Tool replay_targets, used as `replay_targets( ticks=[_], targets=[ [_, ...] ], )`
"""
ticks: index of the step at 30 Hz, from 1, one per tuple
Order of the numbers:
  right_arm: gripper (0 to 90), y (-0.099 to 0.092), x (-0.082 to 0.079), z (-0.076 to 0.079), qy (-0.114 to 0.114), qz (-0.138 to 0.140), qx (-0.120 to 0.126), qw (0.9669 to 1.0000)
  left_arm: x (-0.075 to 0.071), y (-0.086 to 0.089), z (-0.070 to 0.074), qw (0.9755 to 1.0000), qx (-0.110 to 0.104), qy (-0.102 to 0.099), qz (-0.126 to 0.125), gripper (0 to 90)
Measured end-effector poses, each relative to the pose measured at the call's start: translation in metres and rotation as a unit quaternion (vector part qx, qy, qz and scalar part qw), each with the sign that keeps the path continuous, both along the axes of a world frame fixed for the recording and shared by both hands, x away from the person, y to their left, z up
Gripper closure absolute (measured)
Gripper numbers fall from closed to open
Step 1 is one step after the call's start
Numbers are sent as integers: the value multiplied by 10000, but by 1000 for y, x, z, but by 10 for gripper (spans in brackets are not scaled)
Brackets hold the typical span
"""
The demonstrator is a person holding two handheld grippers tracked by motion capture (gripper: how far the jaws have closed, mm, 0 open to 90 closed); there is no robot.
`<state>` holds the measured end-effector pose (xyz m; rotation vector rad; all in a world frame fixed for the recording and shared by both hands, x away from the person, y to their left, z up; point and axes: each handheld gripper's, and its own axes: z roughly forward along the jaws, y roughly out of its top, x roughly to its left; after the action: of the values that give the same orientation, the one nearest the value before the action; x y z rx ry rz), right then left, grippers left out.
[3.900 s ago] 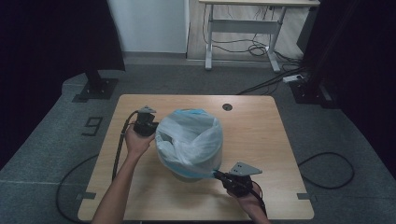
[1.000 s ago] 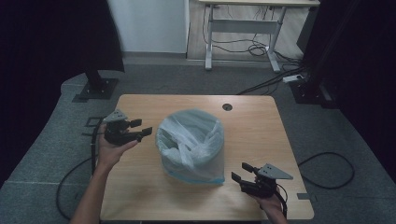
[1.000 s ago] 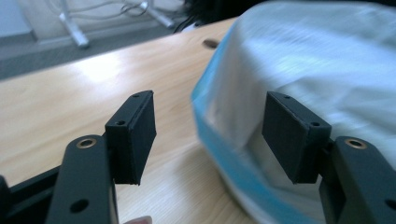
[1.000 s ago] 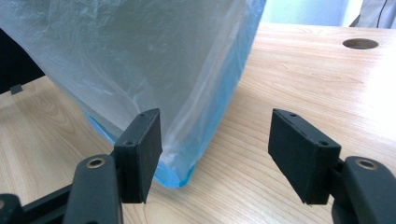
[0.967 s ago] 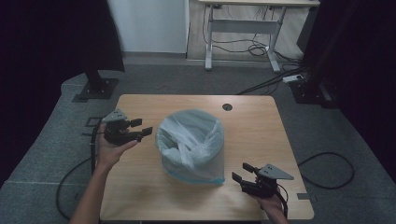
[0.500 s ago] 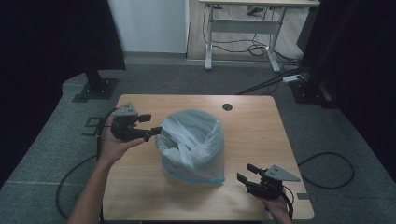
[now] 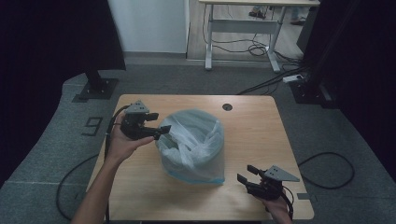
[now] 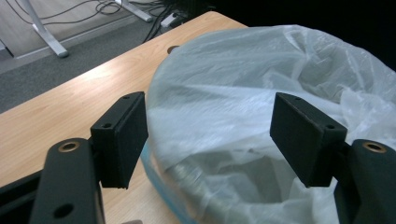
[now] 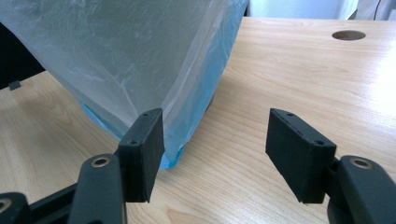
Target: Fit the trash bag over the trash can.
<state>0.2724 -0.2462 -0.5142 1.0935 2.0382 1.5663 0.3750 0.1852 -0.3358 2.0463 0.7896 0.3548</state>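
- We see a blue bin (image 7: pixel 194 173) lined with a translucent plastic bag (image 7: pixel 194 140) standing near the middle of the tabletop (image 7: pixel 252 130), a little toward the near edge and well clear of the round cable hole (image 7: pixel 227 107) at the far edge.
- Our left gripper (image 7: pixel 161 132) sits at the bag's left rim, pointing across toward the bin; its jaws have just been opening and now stand apart, pressing on nothing.
- In the left gripper view the bag's rolled rim (image 8: pixel 210 154) lies straight ahead between the two pads (image 8: pixel 123 135), so we judge the coming move turns on this: the rim is just in front of the left jaws, running crosswise to them.
- Our right gripper (image 7: pixel 247 175) rests low by the near right corner, jaws spread and empty, aimed at the bin's base.
- In the right gripper view the bag's loose skirt (image 9: pixel 154 70) hangs just beyond the left pad (image 9: pixel 144 149); we cannot tell whether film and pad touch.
- The left hand is the nearer one to the rim; the right is nearer the bottom edge, where blue shows under the film.
- We cannot make out what lies inside the bin: the crumpled film clouds it, and the bin's own wall is mostly covered.
- The near edge of the tabletop cuts off the right hand (image 7: pixel 275 207).
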Motion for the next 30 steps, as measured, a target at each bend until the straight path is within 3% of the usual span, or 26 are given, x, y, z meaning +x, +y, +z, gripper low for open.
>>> replay_targets(
  ticks=[8,17,21,24,30],
  targets=[
    [367,4,0,-3,44,71,-61,9999,13,-36,6,9990,289,289,-187,274],
    [370,7,-2,-4,28,242,-235,9994,36,-84,-3,9937,904,599,-294,300],
    [371,6,-2,-5,31,216,-235,9995,44,-99,-12,9892,1181,800,-330,308],
    [375,5,-2,-5,32,196,-227,9995,49,-110,-16,9833,1519,961,-281,323],
    [380,6,-3,-4,4,193,-324,9993,56,-120,-23,9768,1689,1280,-303,326]
  ],
)
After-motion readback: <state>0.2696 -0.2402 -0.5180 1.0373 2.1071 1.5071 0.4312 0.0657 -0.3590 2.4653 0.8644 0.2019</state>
